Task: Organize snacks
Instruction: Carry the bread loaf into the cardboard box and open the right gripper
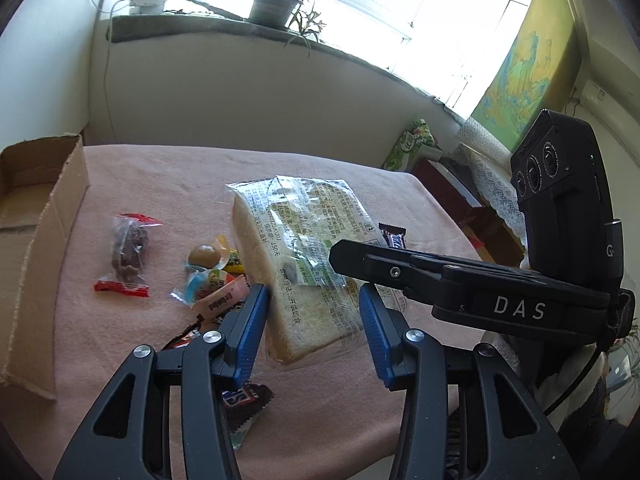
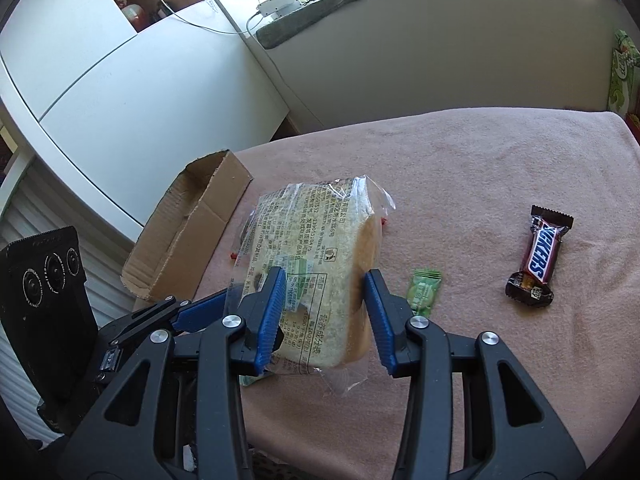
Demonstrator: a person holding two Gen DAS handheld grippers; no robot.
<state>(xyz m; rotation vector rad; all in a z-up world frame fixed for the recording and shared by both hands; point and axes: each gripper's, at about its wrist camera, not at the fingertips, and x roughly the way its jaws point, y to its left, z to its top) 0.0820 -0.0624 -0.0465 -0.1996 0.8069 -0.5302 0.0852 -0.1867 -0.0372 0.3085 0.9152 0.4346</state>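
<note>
Above our pink tablecloth (image 1: 168, 168): potted plant (image 1: 276, 4) on the sill (image 1: 192, 26), landscape painting (image 1: 520, 76) at right.

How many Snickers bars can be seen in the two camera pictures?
3, perhaps: one right of the bread pack, probably the bar at its far edge in the left view; one under the left gripper; one half hidden beside it.

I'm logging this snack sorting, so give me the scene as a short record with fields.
surface: pink cloth
held item: bagged bread slice, lifted, tilted
right gripper: shut on the bread
left gripper: shut on the bread
box: open cardboard box, looks empty
loose snacks: Snickers bar, green candy, wrapped candies
</note>
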